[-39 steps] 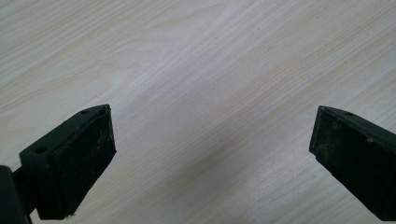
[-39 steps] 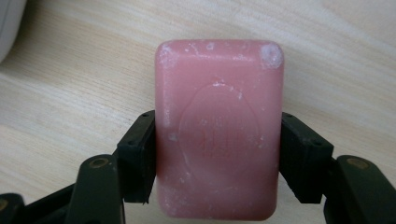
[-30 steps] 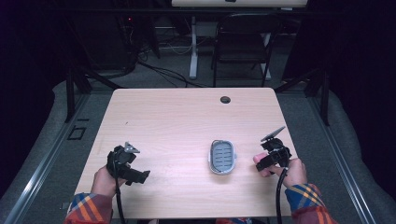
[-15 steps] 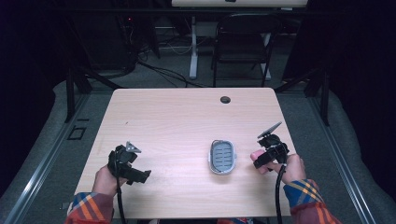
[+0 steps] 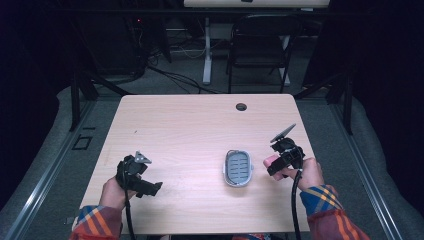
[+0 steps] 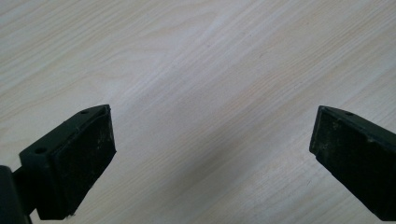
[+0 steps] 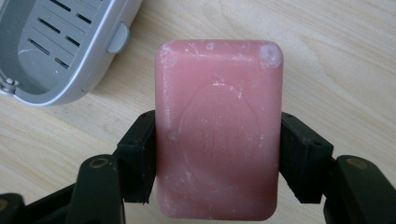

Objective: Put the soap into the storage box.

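**Soap clamped beside the dish**

The right gripper [image 7: 218,154] had its jaws pressed against the long sides of a pink soap [image 7: 218,126], held just right of the grey dish [image 5: 238,168], apart from it and near the table's [image 5: 190,125] right edge. The left gripper [image 6: 210,154] stood with jaws spread wide and nothing between them, over bare wood by the front-left corner. Open tabletop stretched beyond both toward the far edge.
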Demonstrator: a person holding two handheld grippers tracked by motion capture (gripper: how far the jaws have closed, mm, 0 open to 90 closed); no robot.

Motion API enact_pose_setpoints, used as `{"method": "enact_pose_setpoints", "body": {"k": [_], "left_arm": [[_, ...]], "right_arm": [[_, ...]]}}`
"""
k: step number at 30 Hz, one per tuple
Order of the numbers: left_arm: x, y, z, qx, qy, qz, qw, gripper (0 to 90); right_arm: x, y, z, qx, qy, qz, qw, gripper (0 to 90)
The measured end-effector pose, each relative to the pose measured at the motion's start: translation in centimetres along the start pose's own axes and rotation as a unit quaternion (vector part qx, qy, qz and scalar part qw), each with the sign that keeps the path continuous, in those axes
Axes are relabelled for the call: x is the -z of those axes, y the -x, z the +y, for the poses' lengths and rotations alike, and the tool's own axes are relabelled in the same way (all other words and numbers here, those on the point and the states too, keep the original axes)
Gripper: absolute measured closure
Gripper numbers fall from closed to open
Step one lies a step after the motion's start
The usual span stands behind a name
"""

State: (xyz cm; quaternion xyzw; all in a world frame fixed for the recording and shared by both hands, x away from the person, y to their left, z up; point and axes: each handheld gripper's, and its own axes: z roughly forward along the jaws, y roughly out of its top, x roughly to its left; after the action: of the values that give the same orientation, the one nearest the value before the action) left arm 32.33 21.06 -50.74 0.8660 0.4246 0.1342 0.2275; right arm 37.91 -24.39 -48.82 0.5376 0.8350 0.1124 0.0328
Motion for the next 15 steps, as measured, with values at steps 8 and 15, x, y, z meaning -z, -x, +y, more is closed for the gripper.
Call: {"method": "enact_pose_setpoints", "body": {"k": [8,15], "left_arm": [[-0.1,0.1,0.2,-0.003,-0.001,0.000,1.0000,0.1],[-0.2,0.1,0.2,-0.004,-0.003,0.000,1.0000,0.1]], "right_arm": [[0.5,-0.7,0.8,0.006,0.003,-0.003,1.0000,37.2],[0.8,-0.8,1.3,0.009,0.006,-0.002,0.9999,37.1]]}}
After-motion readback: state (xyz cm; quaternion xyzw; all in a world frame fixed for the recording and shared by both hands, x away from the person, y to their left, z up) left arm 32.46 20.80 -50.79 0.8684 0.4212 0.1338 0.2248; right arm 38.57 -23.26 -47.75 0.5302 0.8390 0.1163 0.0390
